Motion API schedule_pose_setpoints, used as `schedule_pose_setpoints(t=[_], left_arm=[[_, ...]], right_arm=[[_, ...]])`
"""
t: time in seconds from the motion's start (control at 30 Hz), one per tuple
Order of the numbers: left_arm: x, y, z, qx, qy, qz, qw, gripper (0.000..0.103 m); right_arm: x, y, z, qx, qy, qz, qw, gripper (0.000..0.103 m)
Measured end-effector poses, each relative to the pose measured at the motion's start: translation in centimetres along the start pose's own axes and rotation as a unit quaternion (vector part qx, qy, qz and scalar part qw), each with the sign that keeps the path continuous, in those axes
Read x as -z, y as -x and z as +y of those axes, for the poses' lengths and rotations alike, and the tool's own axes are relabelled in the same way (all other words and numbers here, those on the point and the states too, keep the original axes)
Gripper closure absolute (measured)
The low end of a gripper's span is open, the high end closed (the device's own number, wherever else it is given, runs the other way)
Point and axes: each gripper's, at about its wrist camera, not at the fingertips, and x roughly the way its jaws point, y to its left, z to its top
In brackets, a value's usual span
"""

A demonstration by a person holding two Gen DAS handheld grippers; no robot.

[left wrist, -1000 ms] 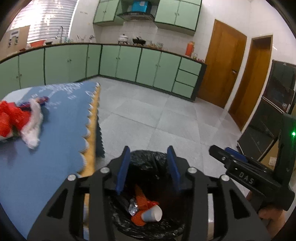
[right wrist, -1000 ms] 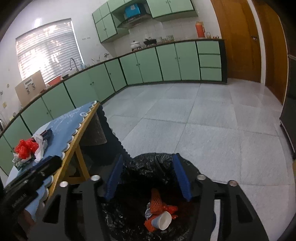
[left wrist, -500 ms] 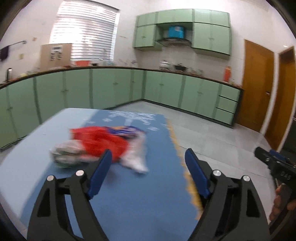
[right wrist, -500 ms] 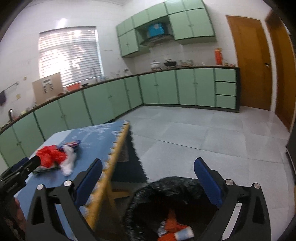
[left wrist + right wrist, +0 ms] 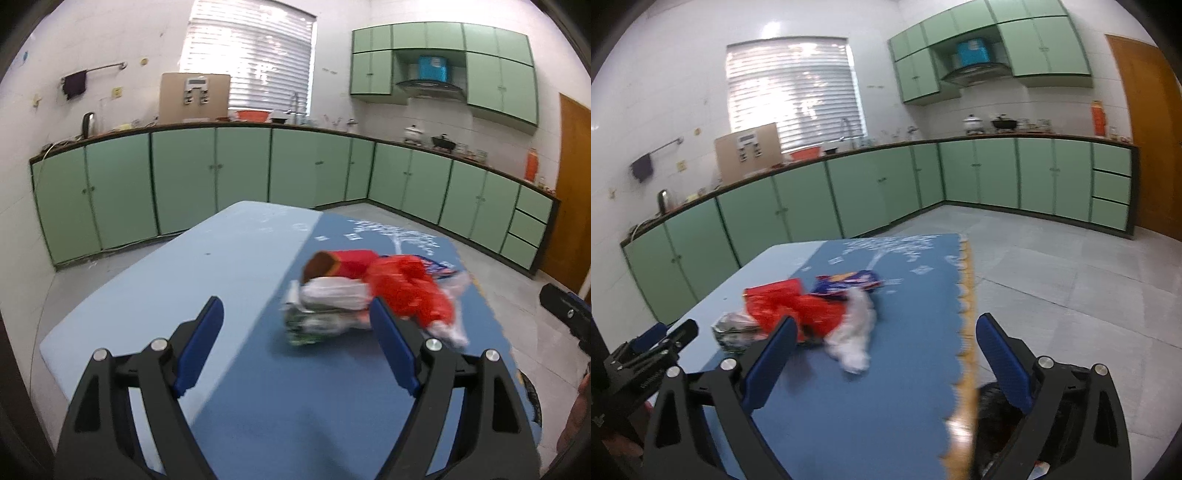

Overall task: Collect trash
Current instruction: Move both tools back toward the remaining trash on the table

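Observation:
A heap of trash (image 5: 373, 291) lies on the blue table (image 5: 221, 266): a red cup (image 5: 336, 264), red plastic (image 5: 410, 288), a white tissue (image 5: 332, 293), a green-silver wrapper (image 5: 314, 325) and a blue wrapper (image 5: 437, 266). My left gripper (image 5: 297, 343) is open and empty, just short of the heap. In the right wrist view the heap (image 5: 809, 314) lies ahead of my right gripper (image 5: 886, 358), which is open and empty above the table edge. The black bin bag (image 5: 993, 421) shows low right.
Green cabinets (image 5: 240, 173) line the walls behind the table. The table's scalloped right edge (image 5: 966, 332) drops to a tiled floor (image 5: 1071, 280). A wooden door (image 5: 572, 192) stands at the far right. The left gripper's body shows in the right wrist view (image 5: 646, 362).
Both grippers have swung up and left, from over the bin to over the table. Both jaws have opened wide. The trash heap now lies close ahead of the left gripper.

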Motion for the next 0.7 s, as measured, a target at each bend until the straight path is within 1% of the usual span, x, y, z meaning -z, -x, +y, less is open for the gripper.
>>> schedule_pose_setpoints(t=[0.17, 0.3, 0.47, 0.53, 0.57, 0.63, 0.7], left_arm=[[-0.5, -1.3, 2.3, -0.005, 0.015, 0.005, 0.9999, 0.024], [-0.7, -2.3, 3.4, -0.003, 0.022, 0.011, 0.9997, 0.024], [-0.5, -3.0, 3.5, 0.0, 0.024, 0.016, 0.9996, 0.024], [-0.2, -3.3, 3.8, 0.004, 0.024, 0.018, 0.9995, 0.024], [-0.1, -3.4, 3.8, 0.006, 0.023, 0.019, 0.9995, 0.024], [0.0, -3.6, 3.4, 0.009, 0.022, 0.02, 0.9995, 0.024], [0.0, -3.7, 3.1, 0.012, 0.02, 0.021, 0.9995, 0.024]], right_arm=[[0.3, -3.5, 3.9, -0.025, 0.02, 0.027, 0.999, 0.018], [0.7, -6.3, 5.7, -0.034, 0.03, 0.057, 0.997, 0.029], [1.1, -8.6, 6.3, -0.042, 0.03, 0.092, 0.994, 0.046], [1.2, -9.1, 6.2, -0.046, 0.028, 0.102, 0.993, 0.059], [1.3, -9.3, 6.2, -0.049, 0.026, 0.107, 0.993, 0.063], [1.3, -9.5, 6.1, -0.056, 0.023, 0.115, 0.992, 0.082], [1.3, -9.5, 6.2, -0.068, 0.026, 0.118, 0.99, 0.091]])
